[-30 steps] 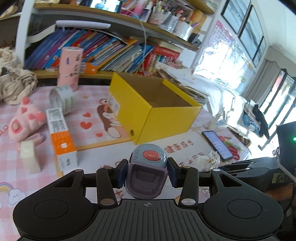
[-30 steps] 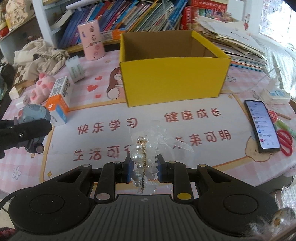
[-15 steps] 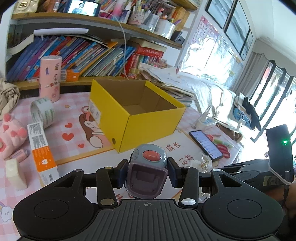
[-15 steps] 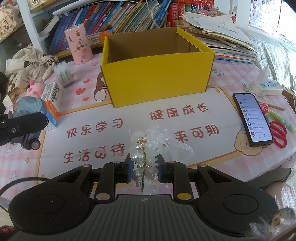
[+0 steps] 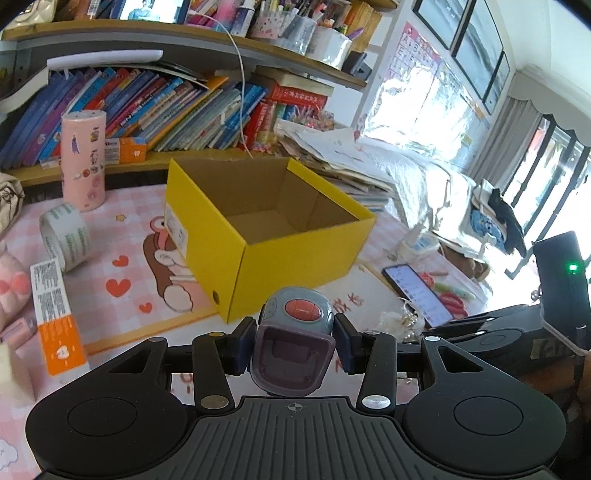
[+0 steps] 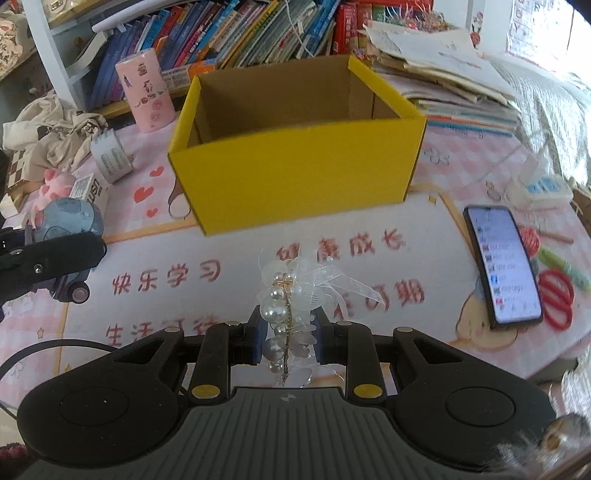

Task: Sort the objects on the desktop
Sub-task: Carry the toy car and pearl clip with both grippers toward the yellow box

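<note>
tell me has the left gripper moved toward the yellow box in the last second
Yes. In the left wrist view the yellow box now looms larger and more central, so the left gripper, clamped on the small grey toy, has moved closer to it.

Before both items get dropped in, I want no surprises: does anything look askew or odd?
Only the roll of tape stands on its edge near the pink canister and could roll. The yellow box sits upright, open and empty.

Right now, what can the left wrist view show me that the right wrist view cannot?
Only the left wrist view shows the windows and the upper shelf with pen cups. Only the right wrist view shows the beige cloth heap and the pearl hair clip close up. Both show the yellow box, phone and pink canister.
</note>
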Available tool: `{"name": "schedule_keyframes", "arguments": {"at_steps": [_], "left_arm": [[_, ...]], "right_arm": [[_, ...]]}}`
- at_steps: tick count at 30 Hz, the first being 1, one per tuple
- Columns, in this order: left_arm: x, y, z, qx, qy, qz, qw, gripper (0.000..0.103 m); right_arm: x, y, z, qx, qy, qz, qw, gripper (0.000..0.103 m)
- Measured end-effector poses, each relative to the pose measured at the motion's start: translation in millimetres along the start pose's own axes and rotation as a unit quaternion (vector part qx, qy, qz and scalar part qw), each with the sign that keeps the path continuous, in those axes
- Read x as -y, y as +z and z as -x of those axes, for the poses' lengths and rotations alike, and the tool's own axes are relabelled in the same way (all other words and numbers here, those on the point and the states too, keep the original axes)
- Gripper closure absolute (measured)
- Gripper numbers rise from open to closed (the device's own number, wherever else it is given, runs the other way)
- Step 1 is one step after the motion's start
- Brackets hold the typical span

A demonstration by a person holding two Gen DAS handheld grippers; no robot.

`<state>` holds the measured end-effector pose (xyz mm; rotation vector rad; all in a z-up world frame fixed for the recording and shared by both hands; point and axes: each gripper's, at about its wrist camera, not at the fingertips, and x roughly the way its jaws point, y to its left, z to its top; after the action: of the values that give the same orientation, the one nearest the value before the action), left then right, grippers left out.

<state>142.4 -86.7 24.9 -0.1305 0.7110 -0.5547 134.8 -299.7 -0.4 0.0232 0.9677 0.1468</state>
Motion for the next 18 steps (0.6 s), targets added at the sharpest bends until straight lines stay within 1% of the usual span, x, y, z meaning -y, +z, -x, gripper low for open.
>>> {"name": "schedule_keyframes", "arguments": {"at_steps": [9, 14, 18], "left_arm": [[12.5, 30.7, -17.7, 0.030, 0.011, 0.009, 0.9994, 0.059], [22.7, 47.2, -30.7, 0.046, 0.020, 0.010, 0.9987, 0.059], [28.3, 58.1, -45.1, 0.049, 0.034, 0.005, 0.9982, 0.059]], "right_arm": [[14.4, 44.2, 8.1, 0.044, 0.020, 0.056, 0.997, 0.080], [24.8, 73.6, 11.5, 0.069, 0.042, 0.086, 0.993, 0.080], [31.3, 95.4, 10.2, 0.087, 0.055, 0.111, 0.988, 0.080]]}}
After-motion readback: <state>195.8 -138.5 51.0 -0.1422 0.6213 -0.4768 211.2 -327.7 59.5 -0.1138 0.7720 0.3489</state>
